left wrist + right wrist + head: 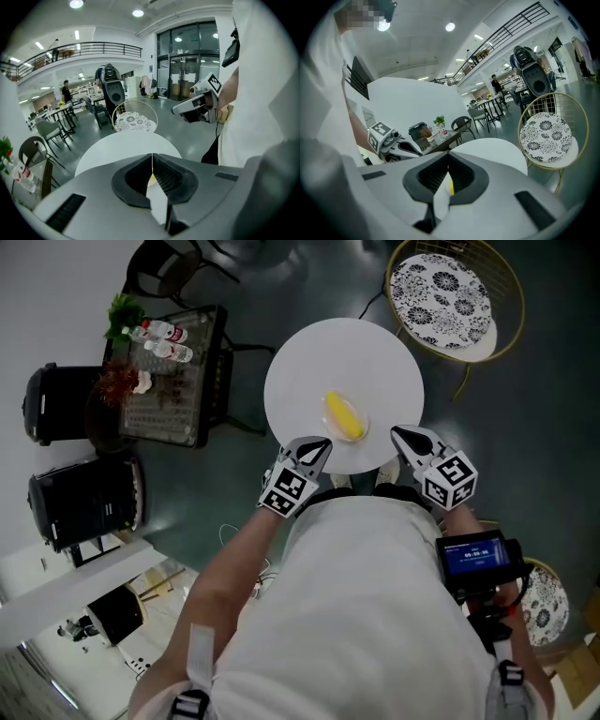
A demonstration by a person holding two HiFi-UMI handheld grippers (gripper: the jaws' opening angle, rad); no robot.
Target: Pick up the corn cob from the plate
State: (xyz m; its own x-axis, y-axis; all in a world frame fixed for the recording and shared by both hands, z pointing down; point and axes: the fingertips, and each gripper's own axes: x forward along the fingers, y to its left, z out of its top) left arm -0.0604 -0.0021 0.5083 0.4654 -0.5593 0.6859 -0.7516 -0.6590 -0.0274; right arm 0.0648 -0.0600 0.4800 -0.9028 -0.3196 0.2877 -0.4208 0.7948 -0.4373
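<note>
Seen from above, a round white bench fills the middle of the head view. A yellow corn cob lies on it, just toward 6 o'clock from the centre of the top. The plate under the cob shows only as a faint pale ring and is hard to tell from the white top.

The person's white shirt covers the lower half of the picture and hides the near edge of the bench.

The left tool sits at about 7 o'clock from the cob and the right tool at about 4 o'clock. Both are near the cob and neither touches it.

In the left gripper view the two jaws meet at their tips and hold nothing. Only a thin pale yellow sliver of the cob shows through the opening behind them. The right gripper view shows the same thing: jaws closed tip to tip and empty, with a small strip of yellow beyond.

At 1 o'clock from the bench stands a wire-framed chair with a black-and-white patterned cushion. At 9 o'clock a dark side table carries bottles and a small plant, too small to make out further. A small blue screen glows at the person's right side, and its print is unreadable.
</note>
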